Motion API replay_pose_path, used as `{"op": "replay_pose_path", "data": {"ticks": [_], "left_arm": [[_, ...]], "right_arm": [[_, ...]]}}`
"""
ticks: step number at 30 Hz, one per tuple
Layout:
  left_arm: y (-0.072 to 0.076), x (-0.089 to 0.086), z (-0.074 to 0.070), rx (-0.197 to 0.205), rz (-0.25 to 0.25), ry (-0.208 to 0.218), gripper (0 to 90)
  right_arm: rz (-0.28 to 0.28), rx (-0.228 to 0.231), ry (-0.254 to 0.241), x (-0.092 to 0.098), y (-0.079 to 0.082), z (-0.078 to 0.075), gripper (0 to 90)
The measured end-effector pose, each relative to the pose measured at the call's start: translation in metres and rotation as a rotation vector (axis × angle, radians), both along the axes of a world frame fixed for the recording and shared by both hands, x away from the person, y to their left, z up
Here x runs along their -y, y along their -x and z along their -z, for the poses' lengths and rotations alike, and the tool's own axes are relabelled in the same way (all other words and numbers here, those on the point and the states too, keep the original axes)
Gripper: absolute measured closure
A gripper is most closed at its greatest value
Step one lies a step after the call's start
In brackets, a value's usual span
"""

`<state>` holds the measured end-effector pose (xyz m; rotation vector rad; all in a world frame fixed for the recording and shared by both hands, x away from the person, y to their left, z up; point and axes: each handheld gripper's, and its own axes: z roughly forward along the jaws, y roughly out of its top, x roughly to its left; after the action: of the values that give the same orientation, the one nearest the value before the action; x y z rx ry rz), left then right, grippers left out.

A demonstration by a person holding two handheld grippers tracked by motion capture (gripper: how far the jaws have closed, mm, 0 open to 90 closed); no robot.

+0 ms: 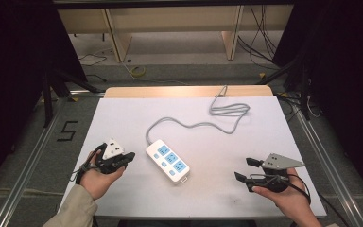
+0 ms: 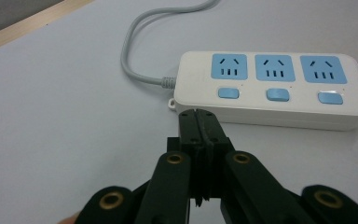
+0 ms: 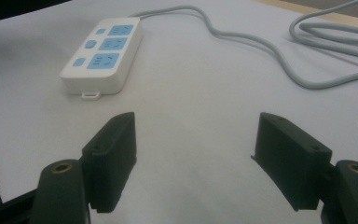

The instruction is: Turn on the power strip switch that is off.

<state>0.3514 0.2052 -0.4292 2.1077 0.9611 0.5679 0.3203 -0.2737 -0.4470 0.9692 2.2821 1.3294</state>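
A white power strip (image 1: 168,161) with three blue sockets and three blue switches lies in the middle of the white table; its grey cable (image 1: 203,124) runs to the far edge. My left gripper (image 1: 131,155) sits just left of the strip, jaws shut together with nothing between them. In the left gripper view the power strip (image 2: 272,88) lies close ahead of the left gripper (image 2: 200,114). My right gripper (image 1: 245,169) rests at the right, open and empty. In the right gripper view the right gripper (image 3: 193,140) points toward the power strip (image 3: 103,53) and its cable (image 3: 279,60).
The white table top (image 1: 123,123) has a wooden strip along its far edge (image 1: 189,91). Beyond it stand wooden shelf frames (image 1: 118,33) and loose cables on the floor. Metal rails run along both table sides.
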Motion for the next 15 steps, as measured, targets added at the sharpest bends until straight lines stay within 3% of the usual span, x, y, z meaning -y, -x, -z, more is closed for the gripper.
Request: {"op": "replay_pose_path", "data": {"ticks": [15], "left_arm": [[-0.0040,0.0068,-0.0023,-0.026,0.006,0.001,89.9]], "right_arm": [[-0.002,-0.001,0.001,-0.0005,-0.0006,0.0003,29.8]]}}
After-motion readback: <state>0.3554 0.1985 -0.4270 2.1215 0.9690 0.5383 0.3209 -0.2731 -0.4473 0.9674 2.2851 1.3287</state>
